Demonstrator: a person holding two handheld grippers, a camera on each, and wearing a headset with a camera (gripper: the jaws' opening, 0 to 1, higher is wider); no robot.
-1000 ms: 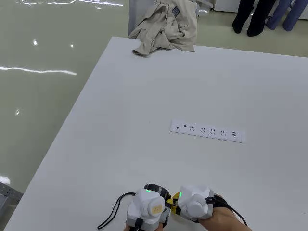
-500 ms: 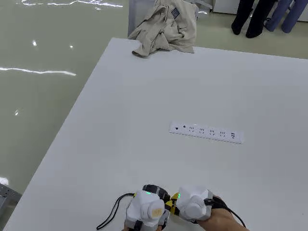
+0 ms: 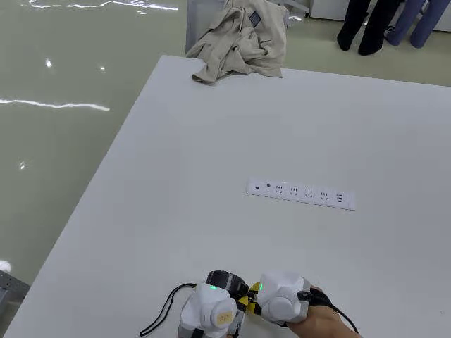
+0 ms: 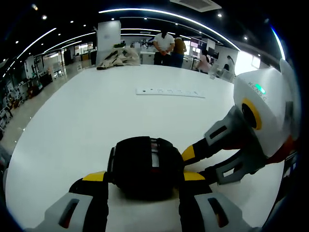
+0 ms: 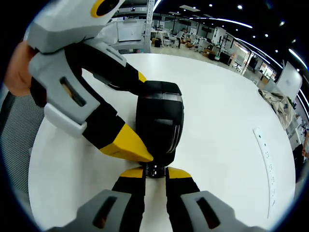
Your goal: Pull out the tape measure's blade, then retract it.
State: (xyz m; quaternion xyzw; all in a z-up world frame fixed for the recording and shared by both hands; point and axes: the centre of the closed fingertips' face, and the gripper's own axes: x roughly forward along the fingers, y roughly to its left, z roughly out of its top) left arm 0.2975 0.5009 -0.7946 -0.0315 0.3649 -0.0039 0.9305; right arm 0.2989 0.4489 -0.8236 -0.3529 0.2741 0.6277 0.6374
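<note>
**Both claws on the tape measure at the near edge**

The black tape measure (image 4: 145, 159) sits on the white tabletop (image 3: 211, 141), close to its near edge. Its case is clamped between the 2 yellow-padded jaws of the left claw (image 4: 144, 178), a jaw on each side. The right claw (image 5: 154, 173) meets it from the side, with its 2 jaws drawn narrow and pinching the small blade tip (image 5: 154, 169) at the case's lower front (the tip sits right against the case). In the head view a black cord (image 3: 163, 313) trails left from the case. A white power strip (image 3: 301, 194) lies well apart, toward the middle of the tabletop. A beige garment (image 3: 239, 35) is heaped at the far edge.
</note>
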